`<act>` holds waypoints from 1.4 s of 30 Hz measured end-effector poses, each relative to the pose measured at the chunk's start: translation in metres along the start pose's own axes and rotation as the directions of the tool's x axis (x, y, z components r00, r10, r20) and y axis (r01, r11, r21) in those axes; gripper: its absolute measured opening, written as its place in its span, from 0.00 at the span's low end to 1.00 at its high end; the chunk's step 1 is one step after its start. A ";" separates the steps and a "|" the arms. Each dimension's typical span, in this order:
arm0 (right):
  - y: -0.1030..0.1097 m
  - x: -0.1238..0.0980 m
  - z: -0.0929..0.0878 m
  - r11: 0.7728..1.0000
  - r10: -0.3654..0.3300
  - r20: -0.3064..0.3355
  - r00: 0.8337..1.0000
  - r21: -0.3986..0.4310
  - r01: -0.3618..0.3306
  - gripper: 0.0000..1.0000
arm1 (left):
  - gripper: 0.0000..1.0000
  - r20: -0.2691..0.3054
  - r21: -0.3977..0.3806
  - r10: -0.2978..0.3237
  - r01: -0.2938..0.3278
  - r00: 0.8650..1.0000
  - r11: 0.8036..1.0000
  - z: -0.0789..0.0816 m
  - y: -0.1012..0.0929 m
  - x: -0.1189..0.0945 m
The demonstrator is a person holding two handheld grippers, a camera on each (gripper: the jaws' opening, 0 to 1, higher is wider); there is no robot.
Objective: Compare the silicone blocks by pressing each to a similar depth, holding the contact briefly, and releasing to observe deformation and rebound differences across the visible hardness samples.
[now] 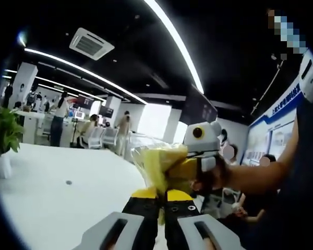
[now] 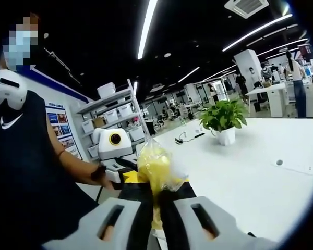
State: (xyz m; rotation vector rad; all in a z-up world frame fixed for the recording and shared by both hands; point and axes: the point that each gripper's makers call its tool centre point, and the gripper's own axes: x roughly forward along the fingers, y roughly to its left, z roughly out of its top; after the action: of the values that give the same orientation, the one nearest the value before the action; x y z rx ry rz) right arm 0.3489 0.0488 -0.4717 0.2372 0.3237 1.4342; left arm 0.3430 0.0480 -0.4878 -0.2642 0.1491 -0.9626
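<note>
A clear plastic bag with yellow pieces inside hangs in the air between both grippers, above a white table. In the left gripper view my left gripper has its black, yellow-tipped jaws shut on the bag's lower edge. My right gripper comes in from the right, held by a hand, and touches the same bag. In the right gripper view my right gripper is shut on the bag, and the left gripper meets it from the left. I cannot make out separate blocks through the bag.
The person in a dark shirt stands close behind the grippers. A potted plant and a cable sit on the white table. Shelves with white boxes stand behind. Several people are by desks far off.
</note>
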 end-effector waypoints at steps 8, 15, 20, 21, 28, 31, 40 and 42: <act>-0.001 0.001 0.009 0.996 -0.014 0.076 0.997 -0.085 0.021 0.06 | 0.00 0.017 -0.030 0.001 -0.001 1.000 1.000 0.008 0.005 0.001; -0.012 -0.001 0.026 0.994 -0.065 0.144 0.987 -0.075 0.077 0.57 | 0.00 0.040 -0.023 -0.003 0.004 0.999 1.000 0.022 0.001 0.003; -0.018 -0.003 0.034 0.987 -0.118 0.190 0.975 -0.082 0.135 0.97 | 0.00 0.039 -0.022 -0.007 0.008 0.999 1.000 0.026 0.004 0.003; -0.021 -0.005 0.033 0.983 -0.142 0.186 0.972 -0.088 0.161 0.97 | 0.00 0.035 -0.031 -0.010 0.011 0.999 0.999 0.026 0.005 0.004; -0.027 -0.013 0.034 0.970 -0.186 0.183 0.965 -0.122 0.210 0.97 | 0.00 0.034 -0.034 -0.011 0.012 0.999 0.999 0.028 0.007 0.003; -0.029 -0.017 0.037 0.960 -0.207 0.181 0.962 -0.154 0.235 0.97 | 0.00 0.019 -0.057 -0.008 0.009 1.000 0.998 0.027 0.011 0.001; -0.047 -0.056 0.029 0.916 -0.297 0.210 0.932 -0.211 0.340 0.97 | 0.00 0.022 -0.139 0.017 -0.014 1.000 0.990 0.039 0.030 -0.007; -0.053 -0.069 0.024 0.903 -0.335 0.205 0.920 -0.208 0.376 0.97 | 0.00 0.009 -0.136 0.027 -0.026 1.000 0.990 0.040 0.034 -0.009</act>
State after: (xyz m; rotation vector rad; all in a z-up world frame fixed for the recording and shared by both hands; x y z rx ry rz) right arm 0.3995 -0.0258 -0.4631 0.0872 0.0468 1.0689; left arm 0.3742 0.0803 -0.4589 -0.3918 0.2084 -0.9260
